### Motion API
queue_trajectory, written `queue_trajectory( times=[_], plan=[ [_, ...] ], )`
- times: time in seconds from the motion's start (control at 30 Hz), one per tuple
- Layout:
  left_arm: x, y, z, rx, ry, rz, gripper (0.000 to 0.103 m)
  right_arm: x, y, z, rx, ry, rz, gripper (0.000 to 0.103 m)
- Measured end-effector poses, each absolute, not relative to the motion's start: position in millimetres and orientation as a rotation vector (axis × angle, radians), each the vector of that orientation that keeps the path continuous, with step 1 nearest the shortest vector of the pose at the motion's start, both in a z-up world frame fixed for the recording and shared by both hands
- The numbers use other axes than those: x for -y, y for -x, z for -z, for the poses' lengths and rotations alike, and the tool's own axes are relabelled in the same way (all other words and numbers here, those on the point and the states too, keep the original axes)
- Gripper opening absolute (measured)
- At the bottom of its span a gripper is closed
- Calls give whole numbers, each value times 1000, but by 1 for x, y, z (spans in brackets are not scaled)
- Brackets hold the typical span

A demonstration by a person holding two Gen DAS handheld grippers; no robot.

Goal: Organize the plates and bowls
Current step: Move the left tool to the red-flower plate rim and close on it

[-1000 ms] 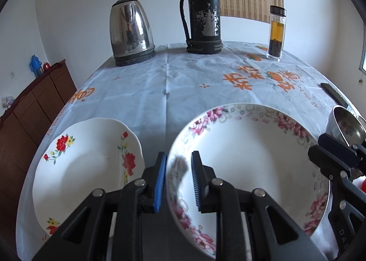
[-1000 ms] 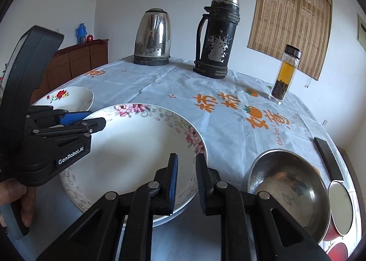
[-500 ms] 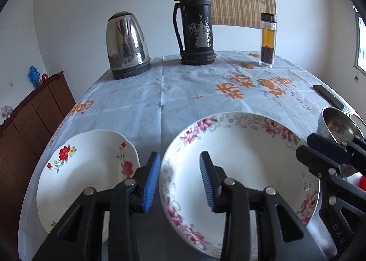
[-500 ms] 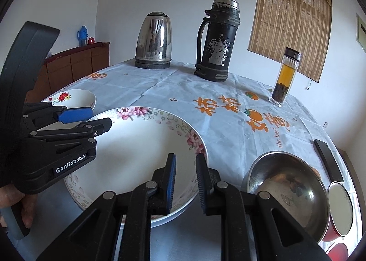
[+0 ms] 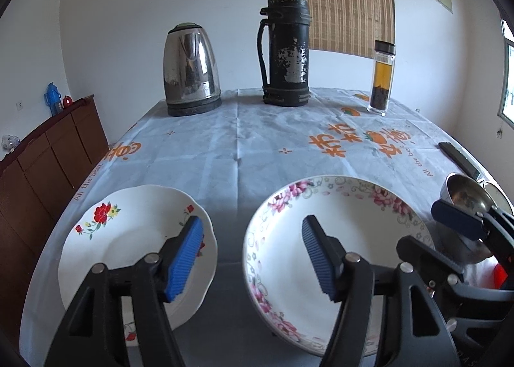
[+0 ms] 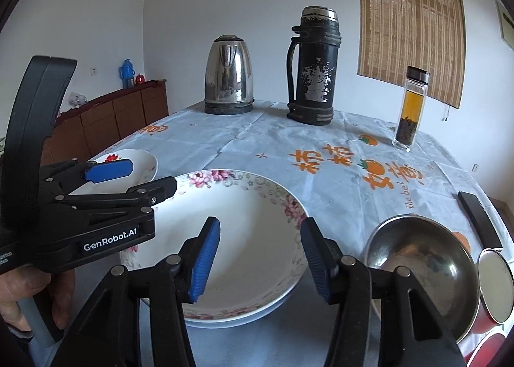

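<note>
Both my tongs are opening and grip nothing: left tongs straddle the gap between the small red-flowered plate and the large pink-flowered plate, right tongs hang over that large plate's near rim. Both plates rest side by side on the worktop. Just right of the large plate stands a steel bowl.
</note>
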State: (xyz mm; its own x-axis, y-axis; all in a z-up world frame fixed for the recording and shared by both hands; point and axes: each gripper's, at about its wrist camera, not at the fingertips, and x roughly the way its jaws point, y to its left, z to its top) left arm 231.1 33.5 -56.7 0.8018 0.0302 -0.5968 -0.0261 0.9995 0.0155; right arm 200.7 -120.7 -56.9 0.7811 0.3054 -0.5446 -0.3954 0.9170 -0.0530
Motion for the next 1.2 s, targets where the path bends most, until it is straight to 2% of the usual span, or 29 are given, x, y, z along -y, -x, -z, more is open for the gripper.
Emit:
queue_trajectory(
  times=[0.43, 0.6, 0.9, 1.03, 1.2],
  plan=[
    [-79, -217, 41, -644, 83, -93, 68, 85, -193, 23, -539, 343, -503, 55],
    [-124, -204, 25, -597, 68, -191, 72, 77, -198, -8, -588, 91, -812, 55],
    [-206, -211, 55, -656, 176, -386, 73, 32, -225, 6, -609, 121, -642, 55],
    [-209, -218, 69, -700, 179, -384, 72, 13, -240, 26, -673, 151, -612, 36],
    [-210, -218, 74, -712, 189, -366, 69, -13, -252, 46, -731, 191, -591, 33]
  ],
)
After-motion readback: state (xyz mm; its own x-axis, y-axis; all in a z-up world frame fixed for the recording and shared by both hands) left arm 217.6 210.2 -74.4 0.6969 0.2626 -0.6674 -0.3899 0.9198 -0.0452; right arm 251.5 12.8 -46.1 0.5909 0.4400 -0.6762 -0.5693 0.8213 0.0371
